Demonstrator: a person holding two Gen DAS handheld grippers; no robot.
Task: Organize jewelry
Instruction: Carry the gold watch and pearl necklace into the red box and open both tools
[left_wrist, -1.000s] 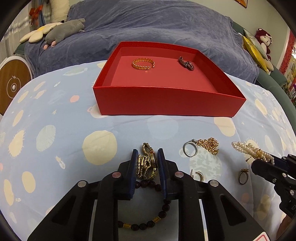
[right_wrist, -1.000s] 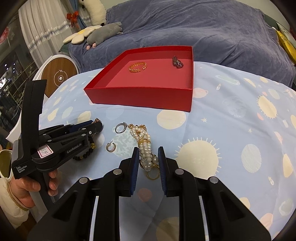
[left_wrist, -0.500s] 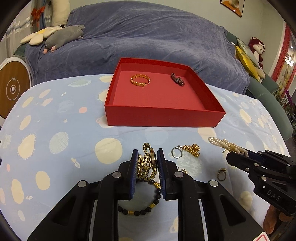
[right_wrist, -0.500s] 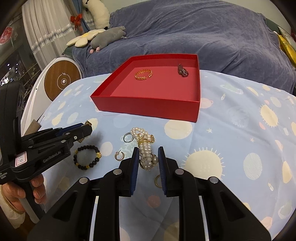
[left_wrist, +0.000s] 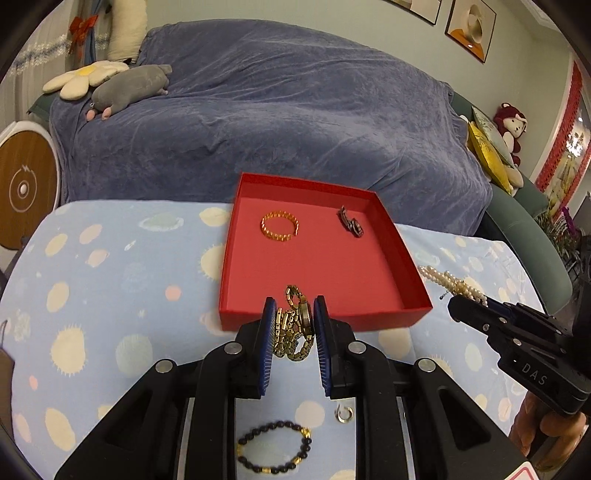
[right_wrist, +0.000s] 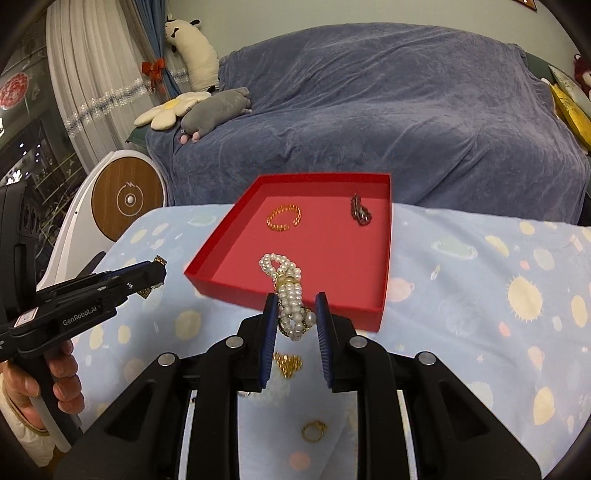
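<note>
Left gripper (left_wrist: 294, 328) pinches the gold watch (left_wrist: 293, 325) above the near wall of the red box (left_wrist: 410, 254). Right gripper (right_wrist: 295, 317) pinches the pearls (right_wrist: 290, 291), also above the near wall. Both are probably light, limp and slippery, so grip at the bunched middle.

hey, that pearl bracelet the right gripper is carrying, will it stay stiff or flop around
The pearl bracelet probably flops: its strands loop loosely past the right gripper. The round beads look smooth, so it might slip. Released over the red box, it would likely land in a heap.
</note>
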